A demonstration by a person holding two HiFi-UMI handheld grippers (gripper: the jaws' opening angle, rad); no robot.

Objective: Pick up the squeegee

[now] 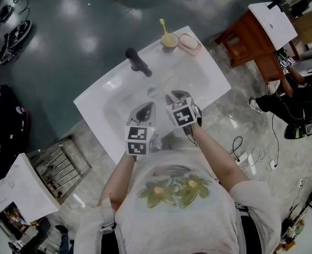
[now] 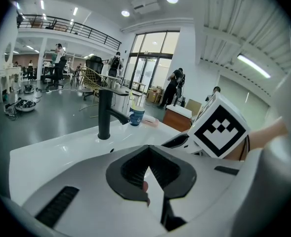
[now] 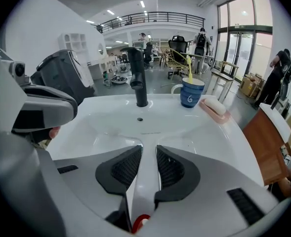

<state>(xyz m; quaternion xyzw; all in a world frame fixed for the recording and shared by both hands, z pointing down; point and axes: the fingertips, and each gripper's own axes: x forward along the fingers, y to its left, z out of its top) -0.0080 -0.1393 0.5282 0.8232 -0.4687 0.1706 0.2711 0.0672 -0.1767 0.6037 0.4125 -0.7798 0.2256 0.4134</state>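
Over the white sink (image 1: 92, 102), my right hand-held gripper (image 3: 148, 149) clamps the white squeegee (image 3: 144, 181); my left hand-held gripper (image 2: 147, 149) has its jaws together. Beyond stand a black tap (image 3: 138, 78), blue cup (image 3: 191, 95) and soap (image 3: 213, 105).

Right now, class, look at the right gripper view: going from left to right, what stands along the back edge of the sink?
black tap → blue cup → pink soap dish

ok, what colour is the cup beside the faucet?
The cup is blue, best seen in the right gripper view.
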